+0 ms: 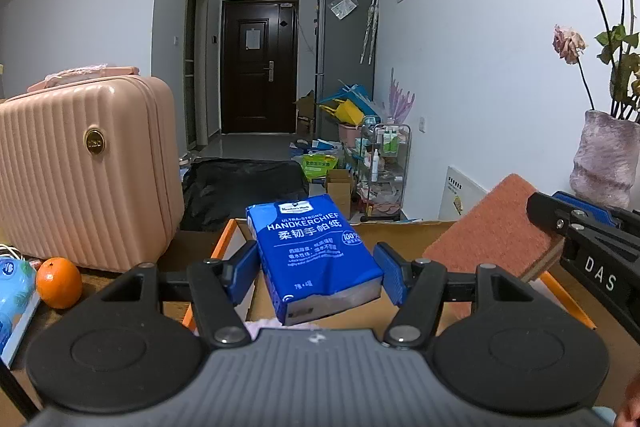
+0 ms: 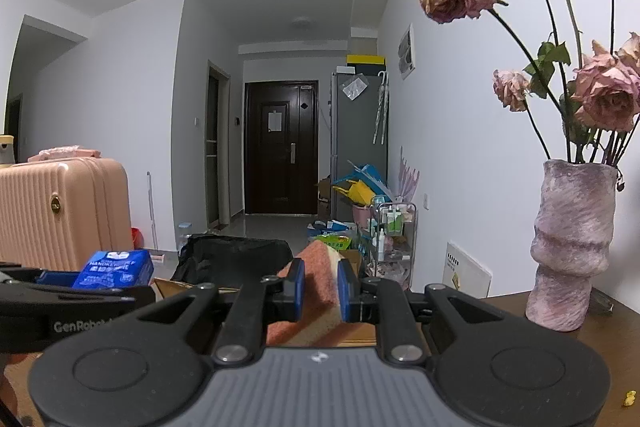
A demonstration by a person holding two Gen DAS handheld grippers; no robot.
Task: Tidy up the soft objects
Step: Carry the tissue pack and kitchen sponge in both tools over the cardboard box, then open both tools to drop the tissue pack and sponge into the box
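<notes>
My left gripper pinches the tissue pack by its long sides, pads pressed into the wrapper, so the pack rides lengthwise and tilted up over the box. My right gripper is squeezed nearly shut on the sponge, gripping its thin edge so the rust scouring face stands up beside the pale foam. I judge both are held over the open cardboard box so I can drop them in together; a pale soft thing already shows at its near edge, too little to name.

Counting: two grippers, one tissue pack, one sponge, one box. Beyond those, one orange and one pale blue packet sit left of the box, near one pink suitcase. One vase of dried roses stands well to the right.
</notes>
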